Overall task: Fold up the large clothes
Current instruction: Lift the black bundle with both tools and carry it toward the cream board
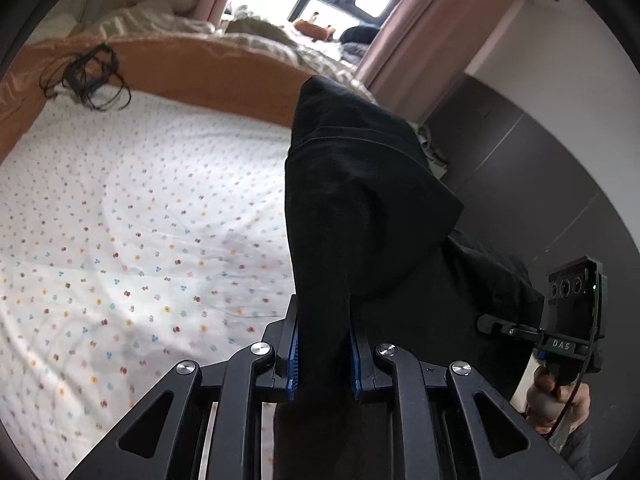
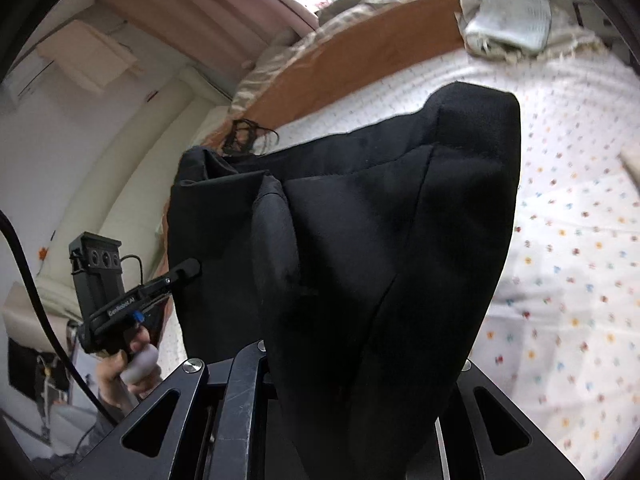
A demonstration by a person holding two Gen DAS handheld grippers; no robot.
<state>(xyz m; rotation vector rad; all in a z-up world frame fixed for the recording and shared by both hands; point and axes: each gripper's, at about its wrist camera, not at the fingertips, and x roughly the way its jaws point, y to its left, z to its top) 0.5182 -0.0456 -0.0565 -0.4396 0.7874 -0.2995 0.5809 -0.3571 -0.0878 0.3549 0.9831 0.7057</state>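
A large black garment (image 1: 360, 208) hangs in the air above the bed. My left gripper (image 1: 323, 354) is shut on a bunched fold of it between its blue pads (image 1: 294, 356). In the right wrist view the same black garment (image 2: 380, 240) drapes over my right gripper (image 2: 360, 364) and hides its fingertips; the cloth runs down between the arms, so it looks gripped. The right gripper also shows in the left wrist view (image 1: 496, 322), touching the cloth's right edge. The left gripper shows in the right wrist view (image 2: 186, 270), at the cloth's left edge.
A white floral bedsheet (image 1: 132, 240) covers the bed below. An orange bed board (image 1: 208, 68) borders its far side, with a tangle of black cords (image 1: 90, 76) against it. Striped bedding (image 2: 504, 20) lies beyond. A dark wardrobe (image 1: 520, 168) stands at the right.
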